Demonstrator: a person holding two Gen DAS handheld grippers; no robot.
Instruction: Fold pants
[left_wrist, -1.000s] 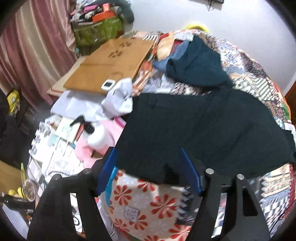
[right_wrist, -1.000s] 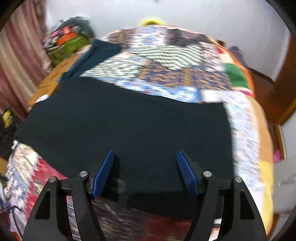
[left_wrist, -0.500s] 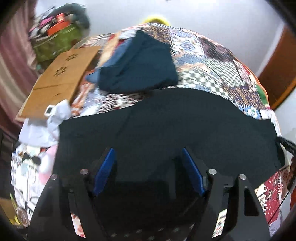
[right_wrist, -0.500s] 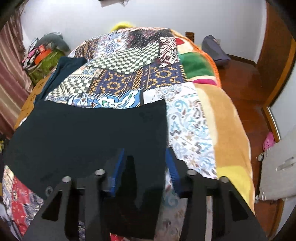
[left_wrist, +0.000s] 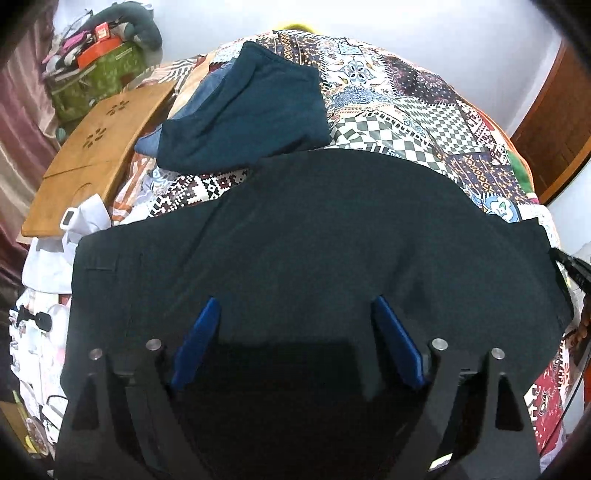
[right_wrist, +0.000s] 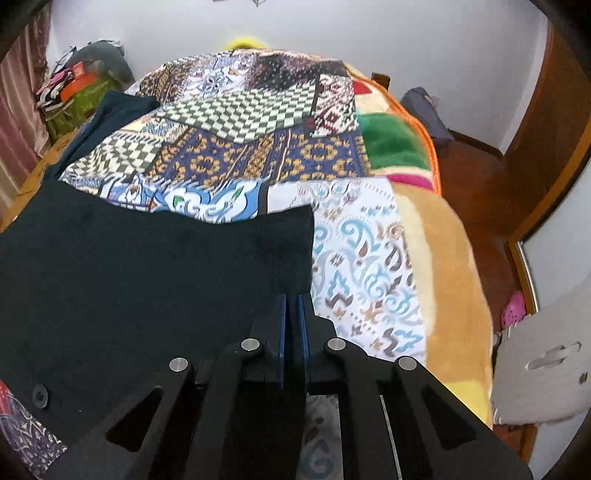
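Pants (left_wrist: 314, 240), black, lie spread flat across the patchwork quilt (right_wrist: 258, 147). My right gripper (right_wrist: 291, 314) is clenched on the pants' right edge. My left gripper (left_wrist: 295, 332) hangs released above their near edge.

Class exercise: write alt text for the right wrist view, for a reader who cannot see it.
The right gripper, its blue pads nearly together, pinches the right edge of black pants spread flat on a patchwork bedspread. Wooden floor lies to the right.
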